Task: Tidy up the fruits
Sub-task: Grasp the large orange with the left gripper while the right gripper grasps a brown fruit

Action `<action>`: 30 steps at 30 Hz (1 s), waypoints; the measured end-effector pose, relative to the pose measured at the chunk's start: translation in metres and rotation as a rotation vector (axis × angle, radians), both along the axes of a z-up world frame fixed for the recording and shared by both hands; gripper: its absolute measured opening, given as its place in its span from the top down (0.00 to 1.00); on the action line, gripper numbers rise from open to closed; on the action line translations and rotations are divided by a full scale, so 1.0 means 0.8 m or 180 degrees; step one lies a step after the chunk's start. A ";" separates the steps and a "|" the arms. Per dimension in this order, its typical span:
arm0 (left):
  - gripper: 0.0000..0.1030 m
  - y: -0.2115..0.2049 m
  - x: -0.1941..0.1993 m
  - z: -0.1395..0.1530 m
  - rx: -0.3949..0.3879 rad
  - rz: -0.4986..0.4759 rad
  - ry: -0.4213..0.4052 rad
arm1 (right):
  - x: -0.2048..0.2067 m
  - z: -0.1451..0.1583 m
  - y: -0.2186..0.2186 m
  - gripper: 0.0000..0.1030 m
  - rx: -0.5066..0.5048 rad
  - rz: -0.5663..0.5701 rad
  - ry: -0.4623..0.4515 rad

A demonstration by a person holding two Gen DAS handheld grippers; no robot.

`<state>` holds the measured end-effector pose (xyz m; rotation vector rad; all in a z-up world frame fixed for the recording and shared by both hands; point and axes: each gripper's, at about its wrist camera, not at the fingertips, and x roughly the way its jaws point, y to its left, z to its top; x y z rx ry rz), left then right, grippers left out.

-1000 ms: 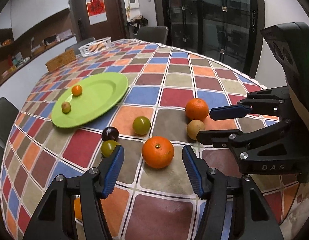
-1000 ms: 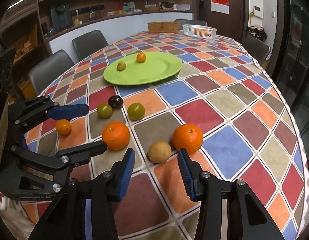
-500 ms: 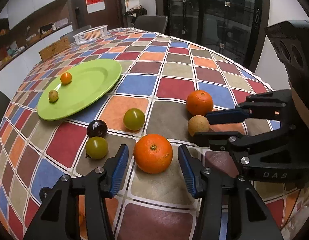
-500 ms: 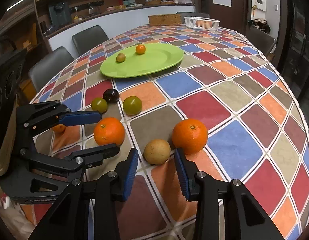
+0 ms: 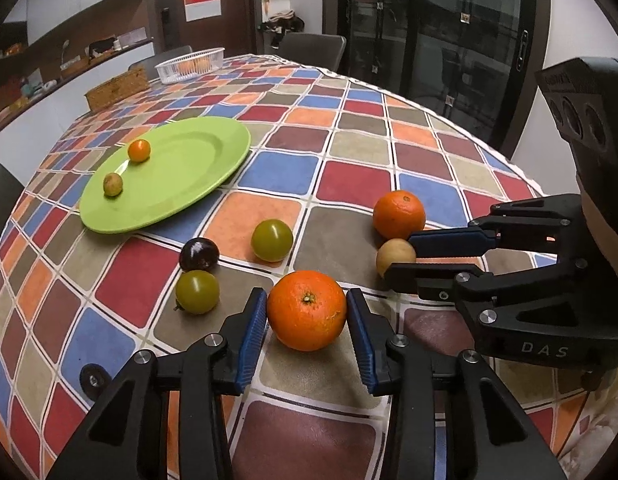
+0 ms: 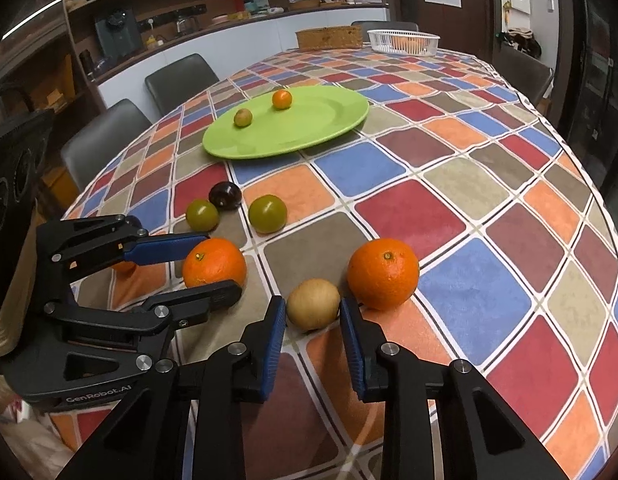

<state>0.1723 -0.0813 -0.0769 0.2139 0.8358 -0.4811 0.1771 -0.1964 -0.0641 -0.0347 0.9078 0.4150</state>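
A green plate [image 5: 197,152] [image 6: 329,120] holds a small orange fruit [image 5: 139,150] and a small yellowish fruit [image 5: 112,184]. On the checked tablecloth lie two oranges, a tan round fruit, two green fruits and a dark plum [image 5: 199,254]. My left gripper [image 5: 307,316] is open with its blue pads either side of the near orange [image 5: 307,310], close to touching. My right gripper [image 6: 313,312] is open around the tan fruit [image 6: 313,309], next to the second orange [image 6: 383,274].
A white basket [image 6: 403,42] and a wicker box [image 6: 329,38] stand at the table's far end. Grey chairs [image 6: 181,84] line the left side. Green fruits [image 6: 267,213] [image 6: 202,214] lie between the oranges and the plate. A small orange fruit [image 6: 123,266] sits behind the left gripper.
Both grippers have moved forward and narrowed: the left now brackets the near orange, the right now brackets the tan fruit. The fruits have not moved.
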 end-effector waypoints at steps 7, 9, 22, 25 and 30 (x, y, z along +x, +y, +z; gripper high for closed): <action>0.61 0.007 -0.011 0.011 0.0002 0.0105 -0.0062 | -0.004 0.006 0.002 0.77 0.0025 0.0025 -0.0026; 0.61 0.009 -0.015 0.013 -0.0005 0.0134 -0.0066 | -0.005 0.006 0.001 0.77 0.0035 0.0018 -0.0023; 0.61 0.018 -0.025 0.015 -0.0044 0.0277 -0.0029 | -0.014 -0.006 0.007 0.71 0.0075 0.0051 0.0134; 0.61 0.022 -0.027 0.016 -0.0075 0.0315 -0.0022 | -0.016 -0.005 0.009 0.72 0.0061 0.0063 0.0129; 0.61 0.025 -0.031 0.022 -0.0134 0.0353 -0.0042 | -0.021 0.007 0.008 0.72 0.0090 0.0057 0.0058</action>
